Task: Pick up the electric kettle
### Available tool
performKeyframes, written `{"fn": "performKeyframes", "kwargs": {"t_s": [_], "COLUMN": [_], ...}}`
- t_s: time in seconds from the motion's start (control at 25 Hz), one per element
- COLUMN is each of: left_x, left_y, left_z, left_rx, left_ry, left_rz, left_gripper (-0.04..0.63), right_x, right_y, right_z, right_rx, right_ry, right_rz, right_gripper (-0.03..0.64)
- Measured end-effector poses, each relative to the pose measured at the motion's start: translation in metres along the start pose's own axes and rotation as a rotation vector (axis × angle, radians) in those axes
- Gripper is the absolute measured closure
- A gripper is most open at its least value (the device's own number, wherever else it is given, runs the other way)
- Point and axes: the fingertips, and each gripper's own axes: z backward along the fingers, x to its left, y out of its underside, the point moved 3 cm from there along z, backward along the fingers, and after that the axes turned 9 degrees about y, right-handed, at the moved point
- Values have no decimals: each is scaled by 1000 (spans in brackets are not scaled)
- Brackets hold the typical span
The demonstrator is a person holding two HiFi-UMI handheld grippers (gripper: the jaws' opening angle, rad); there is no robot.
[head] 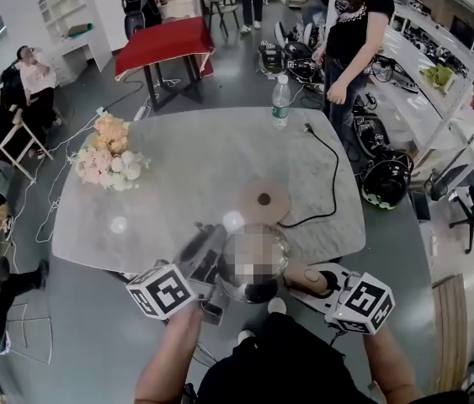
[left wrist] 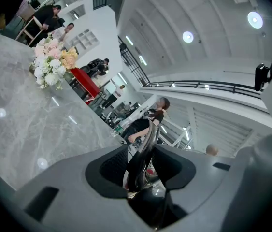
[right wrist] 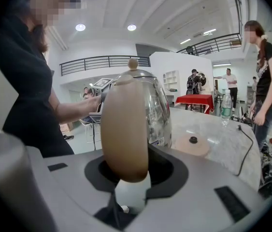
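Observation:
The electric kettle (head: 255, 289), shiny steel and glass with a tan handle (head: 311, 278), hangs just off the marble table's (head: 178, 183) near edge, clear of its round tan base (head: 263, 201). My left gripper (head: 213, 261) is shut on the kettle's shiny metal spout edge (left wrist: 144, 153), which stands pinched between the jaws. From the other side, my right gripper (head: 306, 279) is shut on the tan handle (right wrist: 125, 129). In the right gripper view the kettle body (right wrist: 152, 110) with its knobbed lid rises beyond the handle, and the base (right wrist: 190, 144) lies on the table behind.
A black cord (head: 332, 175) runs from the base to a loose plug at the table's far right. A flower bouquet (head: 107, 162) lies at the left and a water bottle (head: 280, 101) stands at the far edge. A person (head: 354, 23) stands beyond the table's right corner.

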Motion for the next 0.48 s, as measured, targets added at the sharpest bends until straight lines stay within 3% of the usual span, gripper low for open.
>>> {"fn": "performKeyframes", "kwargs": {"t_s": [0.48], "left_x": [-5], "left_y": [10], "left_z": [12], "left_rx": [19], "left_ry": [9], "left_rz": [10], "left_gripper": [454], "right_x": [18], "right_y": [8], "right_z": [7], "right_rx": [8], "right_ry": [21], "right_rz": [-6], "right_gripper": [518]}}
